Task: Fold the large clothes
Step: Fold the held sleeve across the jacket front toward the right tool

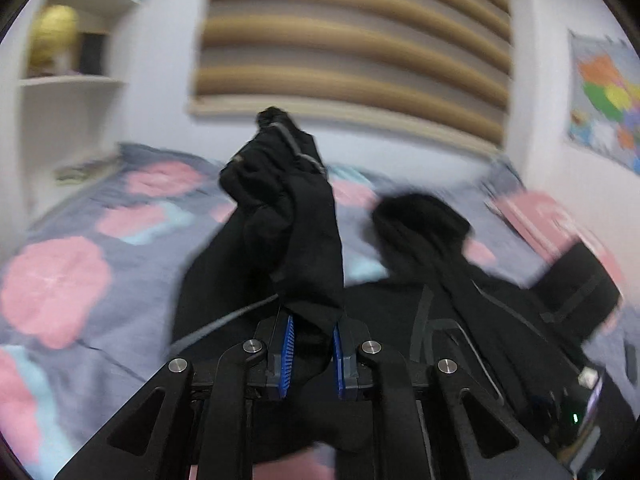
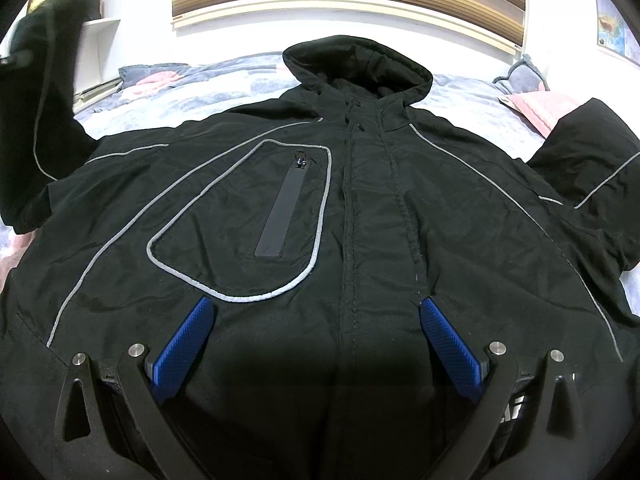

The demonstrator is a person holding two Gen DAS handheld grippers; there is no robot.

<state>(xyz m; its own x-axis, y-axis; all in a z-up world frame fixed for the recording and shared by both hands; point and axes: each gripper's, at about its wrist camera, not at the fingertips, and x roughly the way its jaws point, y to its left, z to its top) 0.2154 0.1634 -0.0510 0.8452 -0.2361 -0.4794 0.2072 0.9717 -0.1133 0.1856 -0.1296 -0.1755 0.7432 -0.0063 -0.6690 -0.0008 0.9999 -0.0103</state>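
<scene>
A black hooded jacket (image 2: pixel 360 208) with grey piping lies front up on the bed, hood (image 2: pixel 356 66) toward the headboard. My right gripper (image 2: pixel 316 316) is open, its blue pads resting on the jacket's lower front either side of the zip placket. My left gripper (image 1: pixel 312 328) is shut on the jacket's left sleeve (image 1: pixel 288 216) and holds it lifted above the bed; the raised sleeve also shows at the left of the right wrist view (image 2: pixel 36 120). The other sleeve (image 2: pixel 592 160) lies spread out to the right.
The bed (image 1: pixel 80 264) has a grey cover with pink and blue flowers. A striped headboard (image 1: pixel 352 48) stands behind. White shelves (image 1: pixel 72 76) are at the left, a coloured map (image 1: pixel 604 100) on the right wall. A pink pillow (image 2: pixel 540 108) lies at the right.
</scene>
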